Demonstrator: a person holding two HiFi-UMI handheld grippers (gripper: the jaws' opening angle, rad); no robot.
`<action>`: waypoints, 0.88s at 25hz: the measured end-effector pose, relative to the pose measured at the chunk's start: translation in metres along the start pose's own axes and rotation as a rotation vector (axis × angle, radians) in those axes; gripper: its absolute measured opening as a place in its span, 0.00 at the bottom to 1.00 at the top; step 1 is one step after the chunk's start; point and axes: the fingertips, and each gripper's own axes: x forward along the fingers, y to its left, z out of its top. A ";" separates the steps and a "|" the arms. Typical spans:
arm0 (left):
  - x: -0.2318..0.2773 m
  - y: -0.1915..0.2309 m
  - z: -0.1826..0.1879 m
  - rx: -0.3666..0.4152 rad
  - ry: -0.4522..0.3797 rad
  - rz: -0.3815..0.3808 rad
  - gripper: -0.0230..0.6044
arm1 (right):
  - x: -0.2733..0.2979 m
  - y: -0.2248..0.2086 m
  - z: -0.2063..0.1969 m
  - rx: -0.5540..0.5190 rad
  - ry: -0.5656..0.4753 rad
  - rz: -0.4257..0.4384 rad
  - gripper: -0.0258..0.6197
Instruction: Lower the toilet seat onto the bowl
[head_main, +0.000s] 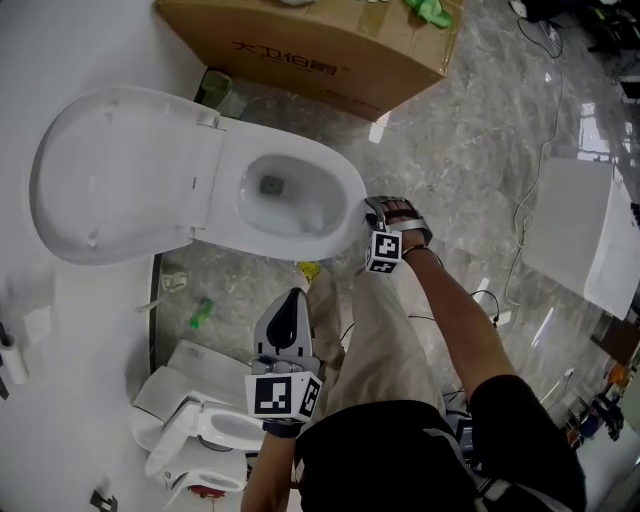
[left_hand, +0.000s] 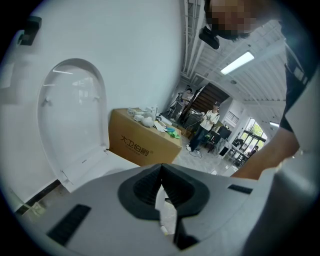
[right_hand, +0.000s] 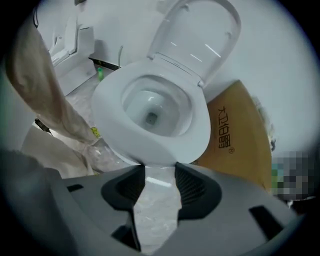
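The white toilet (head_main: 290, 195) stands by the wall, its oval lid (head_main: 110, 170) tipped up and back against the wall. A broad white ring (right_hand: 150, 107) surrounds the bowl opening; I cannot tell whether it is the seat or the bare rim. My right gripper (head_main: 372, 212) is at the bowl's front edge. In the right gripper view its jaws (right_hand: 160, 170) stand apart, with the ring's front lip just at their tips and marble floor showing through the gap. My left gripper (head_main: 290, 305) hangs lower by my leg, away from the toilet, its fingertips (left_hand: 161, 172) together and empty.
A brown cardboard box (head_main: 320, 45) sits behind the toilet. A second, smaller toilet (head_main: 200, 430) lies at the lower left, with a green bottle (head_main: 202, 314) on the floor near it. A white panel (head_main: 580, 240) and a cable lie to the right.
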 end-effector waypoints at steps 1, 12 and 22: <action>0.001 0.000 -0.001 -0.001 0.002 0.001 0.06 | 0.002 0.001 -0.001 0.005 0.001 0.002 0.32; 0.003 0.006 -0.012 -0.029 0.012 0.045 0.06 | 0.023 0.010 -0.007 0.019 0.011 0.027 0.33; 0.003 0.000 -0.020 -0.030 0.031 0.049 0.06 | 0.037 0.012 -0.010 0.020 0.044 0.049 0.33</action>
